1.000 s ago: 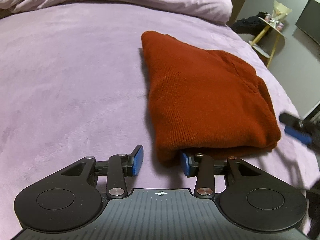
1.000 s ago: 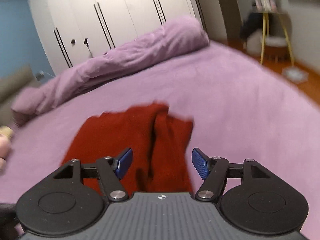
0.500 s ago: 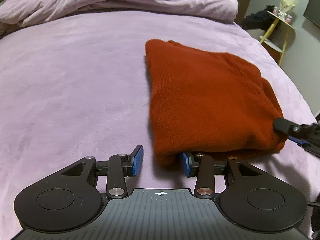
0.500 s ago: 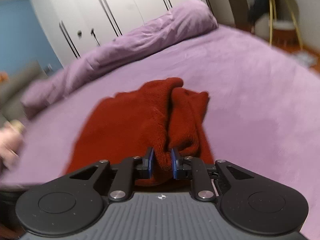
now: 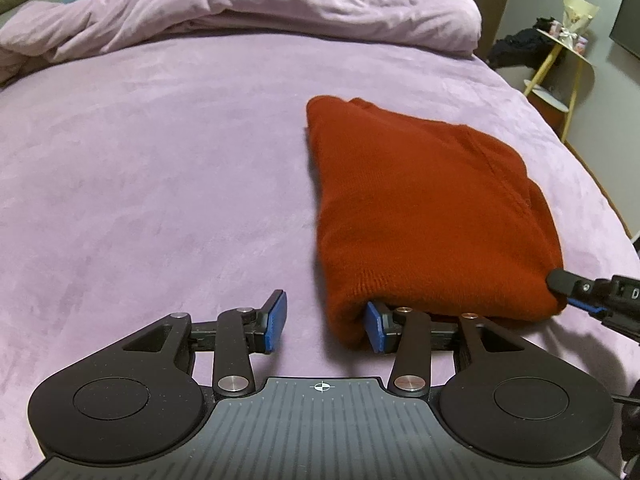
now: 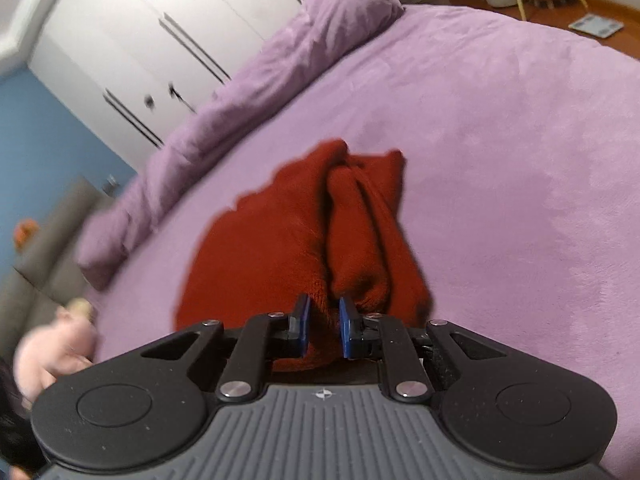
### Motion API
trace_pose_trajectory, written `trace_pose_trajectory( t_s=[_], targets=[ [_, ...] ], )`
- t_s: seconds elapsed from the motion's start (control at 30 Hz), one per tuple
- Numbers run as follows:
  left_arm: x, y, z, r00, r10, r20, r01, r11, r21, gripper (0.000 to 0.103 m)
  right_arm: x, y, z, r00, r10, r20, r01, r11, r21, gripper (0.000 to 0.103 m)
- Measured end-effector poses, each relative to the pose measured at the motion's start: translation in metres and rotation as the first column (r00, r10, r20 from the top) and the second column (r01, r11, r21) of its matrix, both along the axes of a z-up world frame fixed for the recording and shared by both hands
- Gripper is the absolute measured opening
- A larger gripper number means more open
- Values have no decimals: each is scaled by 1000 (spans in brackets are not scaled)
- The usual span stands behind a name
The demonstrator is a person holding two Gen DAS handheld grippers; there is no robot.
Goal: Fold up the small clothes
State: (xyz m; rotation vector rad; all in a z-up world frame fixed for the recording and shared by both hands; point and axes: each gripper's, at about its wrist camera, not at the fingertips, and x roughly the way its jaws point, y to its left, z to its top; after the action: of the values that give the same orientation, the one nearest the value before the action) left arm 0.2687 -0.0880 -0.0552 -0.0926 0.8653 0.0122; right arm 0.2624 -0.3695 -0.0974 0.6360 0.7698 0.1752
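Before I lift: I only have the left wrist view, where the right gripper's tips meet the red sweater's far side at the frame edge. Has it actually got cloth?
Observer: Yes. In the right wrist view the right gripper has just been closing, and its pads now pinch the near edge of the red sweater.
Operator: Is that side lying flat?
Observer: No. Two thick folds stand up as ridges running away from the pads, beside a flatter panel.
Operator: Anything else close by there?
Observer: A blurred hand shows at that view's lower left edge, apart from the sweater.
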Motion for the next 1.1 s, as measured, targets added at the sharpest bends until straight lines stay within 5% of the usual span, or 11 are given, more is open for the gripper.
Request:
trace_pose_trajectory(
  t_s=[0.3, 0.57, 0.83, 0.87, 0.97, 1.1],
  targets=[
    [-3, 10, -1, 1000, 23, -7, -23, 999, -39, 49, 2, 15, 5, 997, 75, 8, -72, 983, -166, 13],
    [-19, 21, 7, 1000, -3, 11, 4, 999, -44, 51, -7, -5, 25, 995, 53, 84, -44, 993, -106, 39],
    [-18, 33, 24, 998, 32, 56, -31, 999, -17, 55, 61, 14, 18, 992, 118, 42, -114, 989, -93, 45],
    [-16, 33, 25, 998, 34, 58, -33, 999, -21, 55, 69, 18, 15, 992, 120, 30, -116, 988, -106, 42],
    [-7, 31, 27, 998, 23, 66, -20, 999, -47, 57, 81, 30, 15, 987, 160, 20, -154, 970, -187, 13],
    [-2, 26, 25, 998, -13, 68, 19, 996, -83, 58, 70, 17, 32, 982, 165, 94, -151, 978, -143, 11]
  ],
)
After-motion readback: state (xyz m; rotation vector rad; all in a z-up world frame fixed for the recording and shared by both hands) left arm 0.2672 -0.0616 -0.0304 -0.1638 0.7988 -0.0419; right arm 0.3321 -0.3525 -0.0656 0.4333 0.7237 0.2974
